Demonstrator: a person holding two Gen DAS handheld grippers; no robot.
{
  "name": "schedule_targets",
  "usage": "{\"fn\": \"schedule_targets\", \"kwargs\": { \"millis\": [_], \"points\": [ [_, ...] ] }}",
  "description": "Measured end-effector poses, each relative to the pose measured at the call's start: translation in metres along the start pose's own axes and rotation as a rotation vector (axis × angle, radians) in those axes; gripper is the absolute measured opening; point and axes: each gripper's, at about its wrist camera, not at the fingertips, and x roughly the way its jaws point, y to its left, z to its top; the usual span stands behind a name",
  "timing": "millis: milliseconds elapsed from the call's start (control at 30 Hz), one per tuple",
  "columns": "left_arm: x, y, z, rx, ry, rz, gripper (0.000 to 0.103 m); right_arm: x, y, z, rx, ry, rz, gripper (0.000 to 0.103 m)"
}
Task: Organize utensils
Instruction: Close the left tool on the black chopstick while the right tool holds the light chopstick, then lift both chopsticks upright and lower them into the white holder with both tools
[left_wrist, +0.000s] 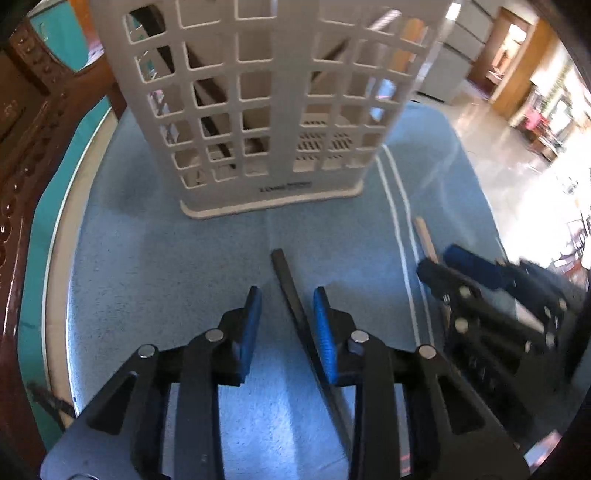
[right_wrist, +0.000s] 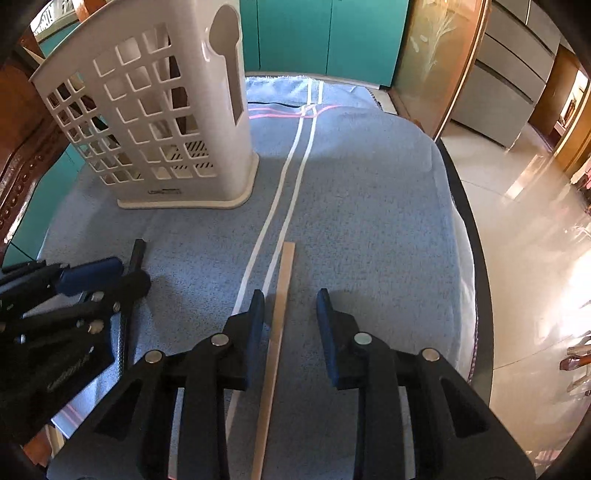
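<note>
While dark sticks seem already slotted in the white lattice plastic caddy (left_wrist: 258, 110), the left gripper (left_wrist: 288, 299) and right gripper (right_wrist: 290, 301) are straddling, gaping, unclamped, the black chopstick (left_wrist: 291, 288) and tan wooden chopstick (right_wrist: 282, 295).

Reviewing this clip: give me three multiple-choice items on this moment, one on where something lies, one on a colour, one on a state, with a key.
1. Where does the dark chopstick lie?
A. between the left gripper fingers
B. inside the white holder
C. on the floor

2. What colour is the towel under the holder?
A. red
B. light blue
C. black

3. How does the holder stand?
A. tipped on its side
B. upside down
C. upright on its base

Key: 1 A, it runs up between the two blue pads. 2 B, blue cloth with white stripes. 3 C, its base rests flat on the towel.
</note>
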Motion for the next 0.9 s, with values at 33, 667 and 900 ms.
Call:
{"fn": "schedule_targets", "kwargs": {
  "millis": [33,667,900],
  "points": [
    [0.001,-0.002,0.003,-0.001,0.000,0.015,0.022,-0.001,-0.002,-0.001,0.000,-0.005,0.014,0.009],
    [-0.161,0.008,-0.035,0.009,-0.379,-0.102,0.007,-0.185,-0.026,-0.011,0.007,-0.405,0.217,0.007],
    [-0.241,0.018,-0.029,0.019,-0.553,-0.126,0.007,-0.252,-0.035,0.003,0.019,-0.552,0.279,0.007]
  ]
}}
